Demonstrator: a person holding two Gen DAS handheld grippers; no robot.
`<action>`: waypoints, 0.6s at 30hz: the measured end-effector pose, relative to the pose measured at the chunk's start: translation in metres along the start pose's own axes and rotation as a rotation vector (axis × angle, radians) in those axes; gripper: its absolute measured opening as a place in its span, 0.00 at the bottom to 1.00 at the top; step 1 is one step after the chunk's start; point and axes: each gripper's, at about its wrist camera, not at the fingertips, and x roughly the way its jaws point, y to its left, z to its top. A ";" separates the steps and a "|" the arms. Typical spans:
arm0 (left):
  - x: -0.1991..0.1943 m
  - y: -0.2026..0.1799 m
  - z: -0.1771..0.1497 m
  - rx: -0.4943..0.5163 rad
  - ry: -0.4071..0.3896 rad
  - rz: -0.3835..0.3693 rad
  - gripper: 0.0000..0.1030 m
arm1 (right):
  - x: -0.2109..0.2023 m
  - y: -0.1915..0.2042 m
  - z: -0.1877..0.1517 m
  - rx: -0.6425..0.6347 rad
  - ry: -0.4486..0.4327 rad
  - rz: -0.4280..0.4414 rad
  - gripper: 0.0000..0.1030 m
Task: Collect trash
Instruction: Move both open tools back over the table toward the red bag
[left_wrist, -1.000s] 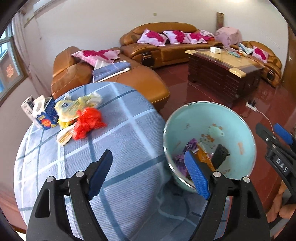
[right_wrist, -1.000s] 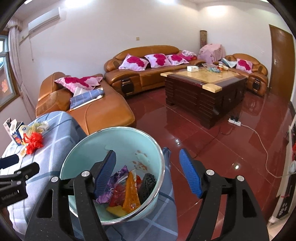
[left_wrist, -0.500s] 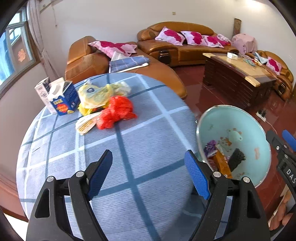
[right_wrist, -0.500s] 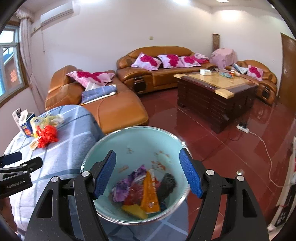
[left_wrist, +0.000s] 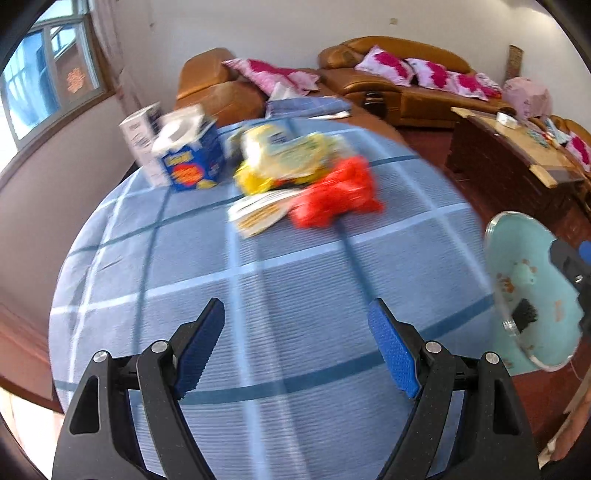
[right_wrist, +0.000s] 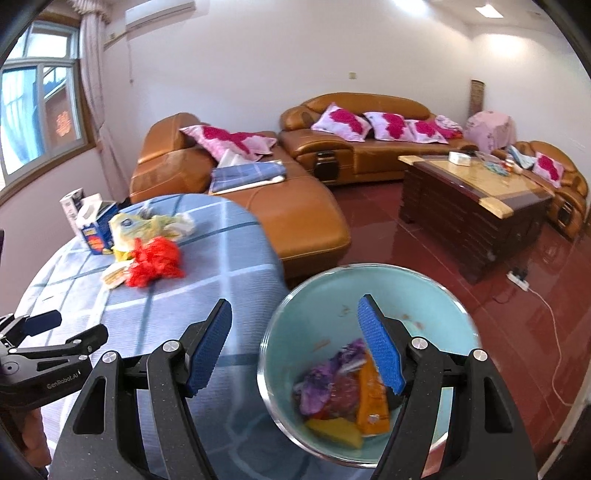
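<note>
A round table with a blue checked cloth (left_wrist: 258, 295) holds a pile of trash at its far side: a red plastic bag (left_wrist: 334, 197), a yellow bag (left_wrist: 288, 157), a flat paper wrapper (left_wrist: 258, 214), a blue carton (left_wrist: 192, 160) and a white box (left_wrist: 142, 138). The same red bag (right_wrist: 155, 260) shows in the right wrist view. A light-blue bin (right_wrist: 373, 306) with several wrappers inside stands by the table's right edge; it also shows in the left wrist view (left_wrist: 532, 295). My left gripper (left_wrist: 295, 349) is open and empty over the cloth. My right gripper (right_wrist: 295, 347) is open and empty above the bin's left rim.
Orange leather sofas (right_wrist: 369, 147) with pink cushions line the back wall. A dark wooden coffee table (right_wrist: 476, 199) stands at the right on a red glossy floor with a power strip (right_wrist: 519, 278). A window (right_wrist: 33, 110) is at the left.
My left gripper has swung left and forward over the table toward the trash pile. The right gripper has shifted left, so the bin now sits under its right finger.
</note>
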 end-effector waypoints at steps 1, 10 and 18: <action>0.003 0.010 -0.002 -0.019 0.009 0.013 0.76 | 0.003 0.007 0.001 -0.010 0.004 0.010 0.68; 0.021 0.071 -0.004 -0.129 0.045 0.086 0.76 | 0.030 0.041 0.008 -0.039 0.049 0.073 0.67; 0.031 0.096 0.004 -0.151 0.041 0.111 0.76 | 0.064 0.086 0.032 -0.028 0.081 0.188 0.67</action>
